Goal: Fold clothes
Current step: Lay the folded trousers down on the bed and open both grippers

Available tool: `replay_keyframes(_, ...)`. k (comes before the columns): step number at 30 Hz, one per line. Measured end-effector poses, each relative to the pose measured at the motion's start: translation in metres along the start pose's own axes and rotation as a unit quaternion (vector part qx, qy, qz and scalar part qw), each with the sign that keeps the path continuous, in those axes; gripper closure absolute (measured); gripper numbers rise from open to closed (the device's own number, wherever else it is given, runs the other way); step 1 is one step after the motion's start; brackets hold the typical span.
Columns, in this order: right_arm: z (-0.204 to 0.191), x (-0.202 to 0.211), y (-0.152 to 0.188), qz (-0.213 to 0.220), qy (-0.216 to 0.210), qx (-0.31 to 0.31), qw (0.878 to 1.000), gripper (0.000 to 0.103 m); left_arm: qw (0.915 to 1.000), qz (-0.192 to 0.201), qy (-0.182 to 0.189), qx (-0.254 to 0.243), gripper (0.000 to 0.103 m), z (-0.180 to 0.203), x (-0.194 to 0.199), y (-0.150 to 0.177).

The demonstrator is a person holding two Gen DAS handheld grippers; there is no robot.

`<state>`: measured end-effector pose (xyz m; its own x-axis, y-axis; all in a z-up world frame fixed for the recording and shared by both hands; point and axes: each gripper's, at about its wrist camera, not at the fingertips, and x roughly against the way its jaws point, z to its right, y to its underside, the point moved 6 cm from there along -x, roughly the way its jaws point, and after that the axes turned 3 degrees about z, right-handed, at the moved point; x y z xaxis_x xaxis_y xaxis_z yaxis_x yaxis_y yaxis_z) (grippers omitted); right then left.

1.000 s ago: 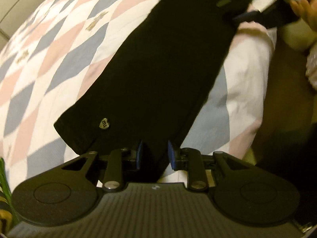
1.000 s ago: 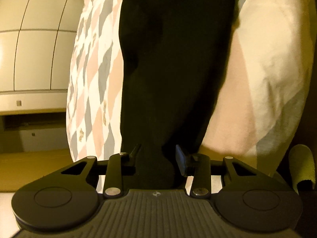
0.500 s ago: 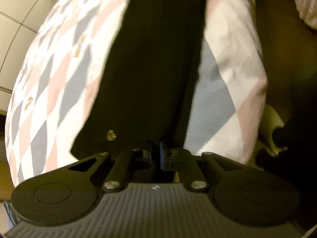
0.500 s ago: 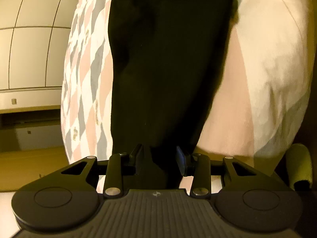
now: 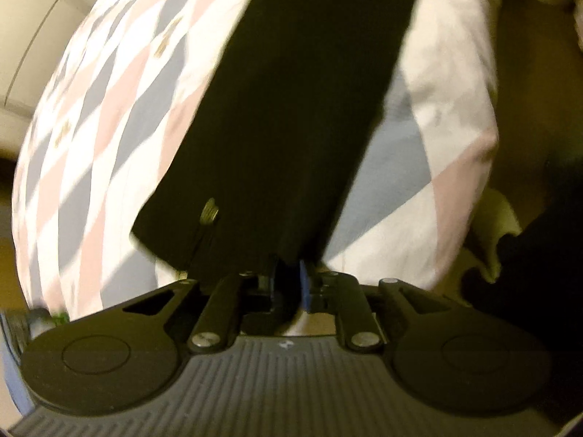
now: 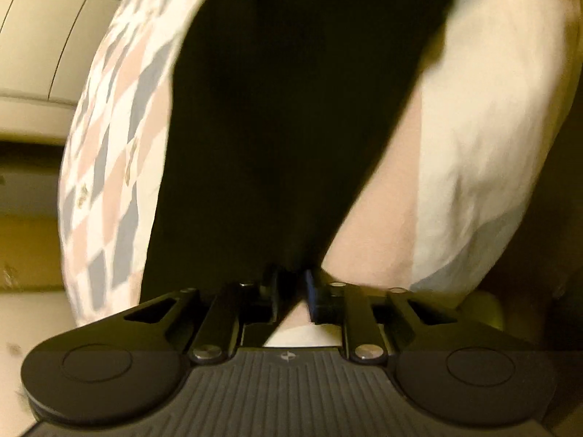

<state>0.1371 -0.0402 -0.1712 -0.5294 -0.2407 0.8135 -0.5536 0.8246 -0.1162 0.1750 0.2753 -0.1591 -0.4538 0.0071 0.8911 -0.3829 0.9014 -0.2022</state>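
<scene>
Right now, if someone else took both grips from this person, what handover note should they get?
Left claw: shut on the near edge of the black garment.
Right claw: shut on the garment's other near end.
The garment stretches away from both claws over the diamond-patterned bedcover; a small metal charm shows near the left grip.
Done: both ends gripped. Left: no fold visible yet; carry them across and lay flat.

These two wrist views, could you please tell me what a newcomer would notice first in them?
A long black garment runs up the middle of both views, lying on a quilt with pink, grey and white diamonds. Both the left gripper and the right gripper have their jaws shut on its near edge.
</scene>
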Motion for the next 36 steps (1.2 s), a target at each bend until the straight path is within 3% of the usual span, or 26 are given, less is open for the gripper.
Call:
replay_keyframes(4, 0.011, 0.037, -0.014, 0.03, 0.018, 0.018, 0.999, 0.077, 0.9926, -0.005, 0.028, 0.118, 0.087, -0.035, 0.025, 0.013)
replay_keyframes(9, 0.026, 0.068, -0.046, 0.062, 0.008, 0.002, 0.998, 0.075, 0.9768, 0.041, 0.04, 0.206, 0.087, -0.057, 0.037, -0.039)
replay_keyframes(13, 0.026, 0.064, -0.094, 0.052, -0.008, 0.049, 0.997, 0.075, 0.9529, 0.052, 0.076, 0.289, 0.087, -0.043, 0.015, -0.1)
replay_keyframes(15, 0.023, 0.055, -0.118, 0.038, -0.012, 0.091, 0.995, 0.075, 0.9405, 0.036, 0.075, 0.33, 0.086, -0.027, -0.004, -0.121)
replay_keyframes(18, 0.026, 0.037, -0.16, 0.014, -0.003, 0.187, 0.982, 0.076, 0.9264, -0.016, 0.028, 0.375, 0.084, -0.002, -0.034, -0.13)
replay_keyframes(20, 0.04, 0.031, -0.188, 0.007, 0.02, 0.224, 0.974, 0.076, 0.9103, -0.046, -0.011, 0.411, 0.086, 0.004, -0.037, -0.132)
replay_keyframes(22, 0.062, 0.036, -0.222, 0.004, 0.037, 0.237, 0.971, 0.077, 0.8987, -0.026, -0.007, 0.438, 0.088, 0.005, -0.022, -0.151)
replay_keyframes(24, 0.076, 0.062, -0.251, 0.02, 0.018, 0.235, 0.972, 0.075, 0.8865, -0.006, -0.002, 0.463, 0.088, 0.006, -0.008, -0.169)
replay_keyframes(27, 0.093, 0.095, -0.289, 0.055, 0.012, 0.239, 0.969, 0.072, 0.8962, 0.044, 0.019, 0.441, 0.084, 0.015, -0.005, -0.21)
replay_keyframes(30, 0.111, 0.109, -0.331, 0.117, 0.028, 0.244, 0.962, 0.052, 0.905, 0.084, 0.011, 0.417, 0.082, 0.015, -0.021, -0.229)
replay_keyframes(32, 0.129, 0.115, -0.363, 0.169, 0.034, 0.237, 0.956, 0.045, 0.9036, 0.099, 0.002, 0.417, 0.082, 0.008, -0.041, -0.226)
replay_keyframes(34, 0.139, 0.1, -0.385, 0.18, 0.009, 0.237, 0.955, 0.024, 0.8987, 0.109, 0.001, 0.425, 0.083, 0.0, -0.058, -0.222)
replay_keyframes(36, 0.148, 0.083, -0.404, 0.184, -0.019, 0.239, 0.953, 0.022, 0.8956, 0.13, -0.003, 0.425, 0.083, -0.006, -0.062, -0.219)
